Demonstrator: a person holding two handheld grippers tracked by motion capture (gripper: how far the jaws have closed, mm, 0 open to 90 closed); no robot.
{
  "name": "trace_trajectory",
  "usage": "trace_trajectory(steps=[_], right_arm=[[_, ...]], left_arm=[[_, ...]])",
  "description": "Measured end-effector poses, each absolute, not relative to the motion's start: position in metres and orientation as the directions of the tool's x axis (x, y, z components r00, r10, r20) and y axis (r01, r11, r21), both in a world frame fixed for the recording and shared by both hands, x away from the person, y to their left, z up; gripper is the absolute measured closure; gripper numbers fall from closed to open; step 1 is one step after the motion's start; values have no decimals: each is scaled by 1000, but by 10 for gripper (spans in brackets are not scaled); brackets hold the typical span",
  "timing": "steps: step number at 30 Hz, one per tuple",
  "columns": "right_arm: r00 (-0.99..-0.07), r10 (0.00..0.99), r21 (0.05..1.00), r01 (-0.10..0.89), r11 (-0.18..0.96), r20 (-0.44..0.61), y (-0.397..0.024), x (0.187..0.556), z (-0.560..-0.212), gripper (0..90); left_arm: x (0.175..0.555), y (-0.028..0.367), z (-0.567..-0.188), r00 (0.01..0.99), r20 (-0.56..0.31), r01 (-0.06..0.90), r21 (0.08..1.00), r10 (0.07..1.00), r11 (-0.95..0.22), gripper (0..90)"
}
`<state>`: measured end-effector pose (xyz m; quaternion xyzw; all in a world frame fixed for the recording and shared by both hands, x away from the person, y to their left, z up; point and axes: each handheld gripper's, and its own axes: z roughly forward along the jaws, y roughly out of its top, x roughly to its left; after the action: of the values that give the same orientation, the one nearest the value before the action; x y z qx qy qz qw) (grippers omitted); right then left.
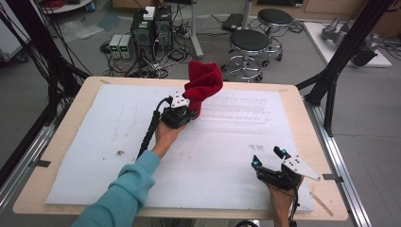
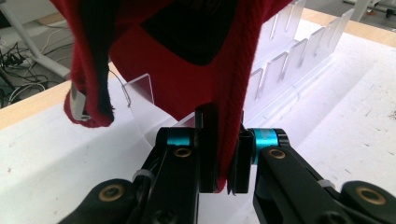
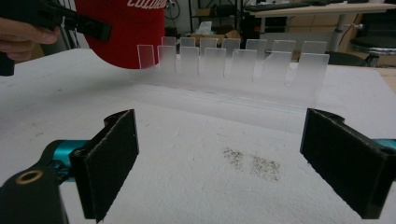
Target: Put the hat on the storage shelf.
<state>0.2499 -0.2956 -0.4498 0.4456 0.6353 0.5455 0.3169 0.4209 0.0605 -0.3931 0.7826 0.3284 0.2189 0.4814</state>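
A red knitted cap (image 1: 203,82) hangs in the air over the left end of a clear plastic rack (image 1: 236,109) with upright tabs. My left gripper (image 1: 188,112) is shut on the cap's lower edge; in the left gripper view the red fabric (image 2: 187,70) is pinched between the black pads (image 2: 208,154). The rack (image 2: 299,56) stands just behind the cap there. My right gripper (image 1: 269,158) stays open near the table's front right, nothing between its pads (image 3: 114,163). From the right gripper view the rack (image 3: 233,65) stands ahead, with the cap (image 3: 126,30) at its left end.
White foam sheet (image 1: 118,156) covers the wooden table (image 1: 75,109). Dark specks (image 3: 252,163) lie on the foam ahead of the right gripper. Stools, computers and cables stand on the floor beyond the far edge. Black frame posts flank both sides.
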Motion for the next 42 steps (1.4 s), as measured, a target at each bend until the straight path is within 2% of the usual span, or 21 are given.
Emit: trace_trajectory(steps=[2, 6, 7, 8, 9, 11, 12, 14, 20, 29, 34, 42], right_arm=[[-403, 912, 978, 211, 7, 80, -297, 250, -450, 104], [-401, 911, 983, 180, -25, 97, -299, 246, -451, 105], [-401, 911, 983, 180, -25, 97, -299, 246, -451, 105], [-399, 912, 984, 173, -32, 100, -300, 246, -451, 105], [-398, 911, 984, 172, -46, 112, -301, 245, -451, 104], [-398, 910, 983, 175, -48, 116, -301, 246, -451, 105], [-396, 911, 983, 180, -49, 118, -301, 246, -451, 105], [-395, 912, 983, 178, -46, 114, -301, 246, -451, 105], [-397, 911, 983, 177, -41, 109, -301, 246, -451, 105], [-395, 914, 986, 166, -33, 98, -300, 246, -451, 105], [-388, 916, 985, 170, -34, 99, -300, 245, -451, 105], [-383, 919, 985, 171, -25, 90, -299, 246, -451, 105]], left_arm=[[422, 62, -394, 695, 0, 321, 895, 719, -310, 830], [423, 64, -396, 694, -34, 365, 877, 719, -312, 513], [423, 64, -396, 694, -33, 366, 877, 719, -313, 513], [424, 64, -396, 696, -47, 371, 878, 716, -303, 439], [424, 65, -395, 695, -52, 378, 875, 717, -303, 291], [423, 68, -393, 689, -57, 380, 877, 723, -293, 265], [423, 72, -392, 695, -61, 378, 879, 717, -291, 181], [422, 78, -391, 697, -92, 389, 882, 712, -267, 172], [407, 107, -388, 726, -82, 364, 888, 682, -281, 168], [363, 181, -379, 757, -36, 265, 930, 653, -256, 168], [338, 232, -382, 732, -22, 224, 952, 681, -210, 168], [305, 284, -408, 687, -28, 172, 977, 726, -125, 168]])
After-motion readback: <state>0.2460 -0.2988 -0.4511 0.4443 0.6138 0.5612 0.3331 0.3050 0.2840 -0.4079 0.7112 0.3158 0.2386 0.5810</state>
